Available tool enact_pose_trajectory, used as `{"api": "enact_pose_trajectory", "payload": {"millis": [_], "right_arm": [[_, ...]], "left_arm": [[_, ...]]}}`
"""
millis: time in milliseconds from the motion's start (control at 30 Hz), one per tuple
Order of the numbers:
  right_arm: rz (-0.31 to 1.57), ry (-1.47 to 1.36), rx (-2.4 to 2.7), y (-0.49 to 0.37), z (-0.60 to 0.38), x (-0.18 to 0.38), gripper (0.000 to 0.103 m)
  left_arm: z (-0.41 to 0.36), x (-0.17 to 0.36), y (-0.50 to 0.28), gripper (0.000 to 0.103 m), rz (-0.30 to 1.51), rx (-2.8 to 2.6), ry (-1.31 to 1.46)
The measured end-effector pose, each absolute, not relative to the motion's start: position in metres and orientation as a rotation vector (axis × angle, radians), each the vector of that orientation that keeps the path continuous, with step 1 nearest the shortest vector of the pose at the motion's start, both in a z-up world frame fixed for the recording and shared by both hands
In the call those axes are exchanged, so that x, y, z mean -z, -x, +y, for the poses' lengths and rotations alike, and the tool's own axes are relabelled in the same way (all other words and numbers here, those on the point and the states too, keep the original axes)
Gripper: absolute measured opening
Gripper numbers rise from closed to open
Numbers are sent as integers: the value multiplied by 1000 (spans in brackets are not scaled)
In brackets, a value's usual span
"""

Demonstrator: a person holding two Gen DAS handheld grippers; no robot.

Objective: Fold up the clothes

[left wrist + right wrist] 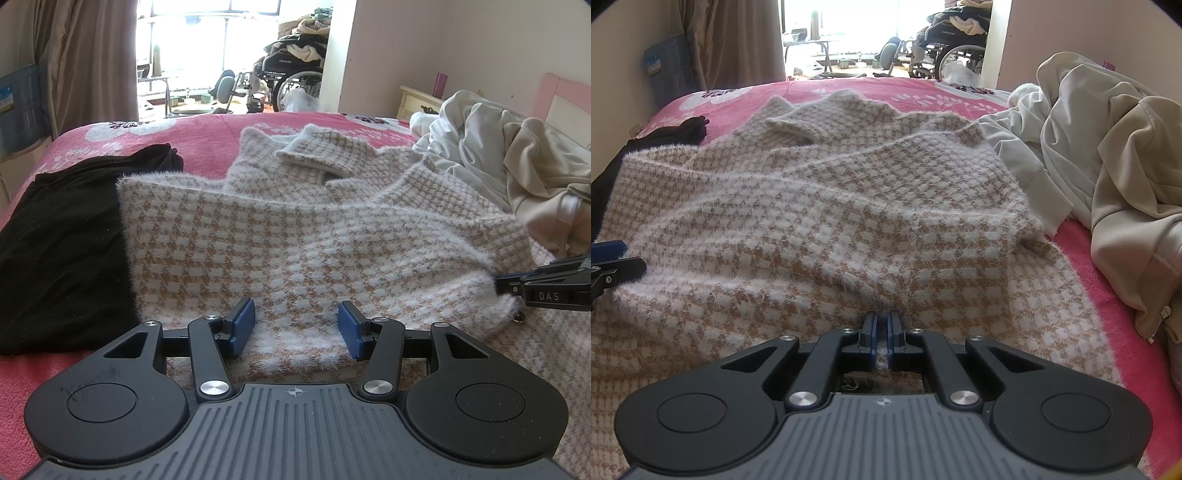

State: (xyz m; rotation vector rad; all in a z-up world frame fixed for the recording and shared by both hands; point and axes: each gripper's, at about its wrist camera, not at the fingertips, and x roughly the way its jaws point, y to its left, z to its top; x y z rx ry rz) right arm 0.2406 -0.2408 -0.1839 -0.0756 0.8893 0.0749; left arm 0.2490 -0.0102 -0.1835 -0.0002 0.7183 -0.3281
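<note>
At six o'clock in the right wrist view, the right hand-held gripper [882,332] is seen pinching a fold of the houndstooth sweater [820,221]. The left hand-held gripper [297,328] is held spread, its blue pads [243,326] resting apart on the near hem. The sweater is laid across the pink bed [207,129], sleeves apparently folded in; the body fold seems left. At nine o'clock a folded black garment [62,251] lies; at two o'clock a cream clothes heap [517,155] remains unfolded.
</note>
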Motion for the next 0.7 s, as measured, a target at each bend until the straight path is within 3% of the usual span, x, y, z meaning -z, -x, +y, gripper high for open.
{"api": "enact_pose_trajectory", "payload": {"millis": [700], "right_arm": [[886, 74, -79, -241, -242, 184, 3]], "left_arm": [[-10, 184, -249, 51, 719, 329, 0]]}}
